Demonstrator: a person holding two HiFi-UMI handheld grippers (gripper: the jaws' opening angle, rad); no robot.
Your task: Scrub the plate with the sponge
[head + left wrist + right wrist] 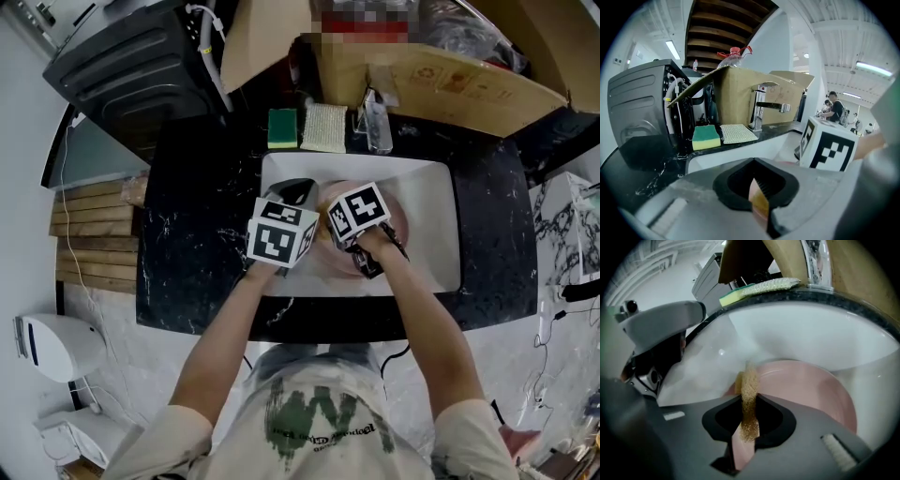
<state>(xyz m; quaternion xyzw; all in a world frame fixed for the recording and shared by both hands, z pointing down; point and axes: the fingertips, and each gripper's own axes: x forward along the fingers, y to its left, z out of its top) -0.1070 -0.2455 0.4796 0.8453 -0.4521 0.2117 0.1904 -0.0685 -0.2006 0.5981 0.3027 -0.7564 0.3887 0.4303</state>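
White sink in black counter; my left gripper clamps pink plate rim, my right gripper pinches tan sponge at its edge

We see the right gripper, grey with black jaw pads, closed on a tan, coarse-pored sponge. Just past its jaws lies the pale pink plate in the white sink. The left gripper is the same grey and black, pinching a pink plate rim that shades to yellow. Each gripper bears a white cube with black square markers. Around both runs a black counter veined white. Beyond the jaws sit a green-over-yellow two-tone sponge, a cream mesh cloth and a brown cardboard box.
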